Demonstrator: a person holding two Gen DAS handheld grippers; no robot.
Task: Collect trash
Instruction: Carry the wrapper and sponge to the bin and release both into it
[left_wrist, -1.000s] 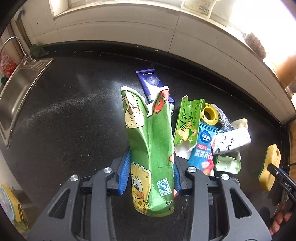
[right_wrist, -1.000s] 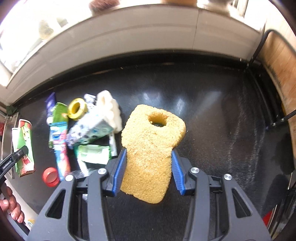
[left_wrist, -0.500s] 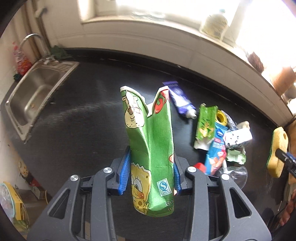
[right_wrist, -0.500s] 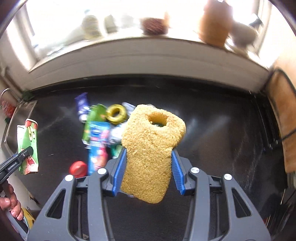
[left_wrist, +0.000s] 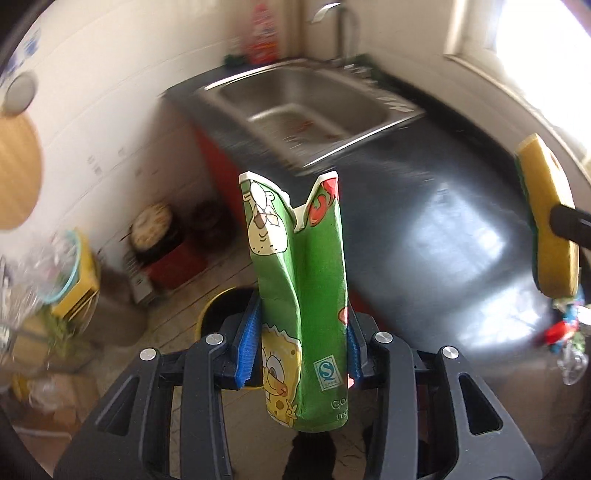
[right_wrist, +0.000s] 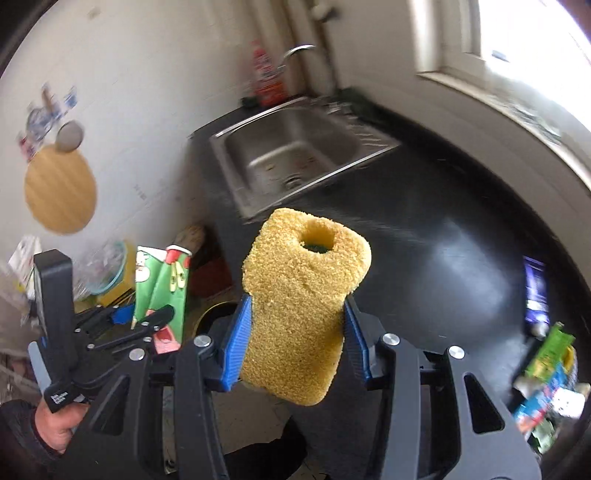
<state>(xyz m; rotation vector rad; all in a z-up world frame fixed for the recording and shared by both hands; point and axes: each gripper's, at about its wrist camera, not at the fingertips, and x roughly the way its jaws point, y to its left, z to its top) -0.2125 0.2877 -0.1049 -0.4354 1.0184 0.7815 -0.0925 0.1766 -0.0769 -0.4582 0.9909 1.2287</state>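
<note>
we've got the carton (left_wrist: 299, 306) pinched in left fingers (left_wrist: 301, 349) | sponge (right_wrist: 301, 314) squeezed in right fingers (right_wrist: 295, 343) | risk: bin (left_wrist: 221, 314) mostly hidden underneath, we could drop stuff on the floor

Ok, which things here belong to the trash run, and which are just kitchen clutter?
Trash job:
- green cartoon carton, held in left gripper
- yellow sponge, held in right gripper
- wrapper pile on counter
- blue tube

Lying about:
- sink
- red bottle
- round wooden board

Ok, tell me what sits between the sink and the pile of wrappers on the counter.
Nothing: in the right wrist view, bare black counter runs from the sink to the wrappers.
</note>
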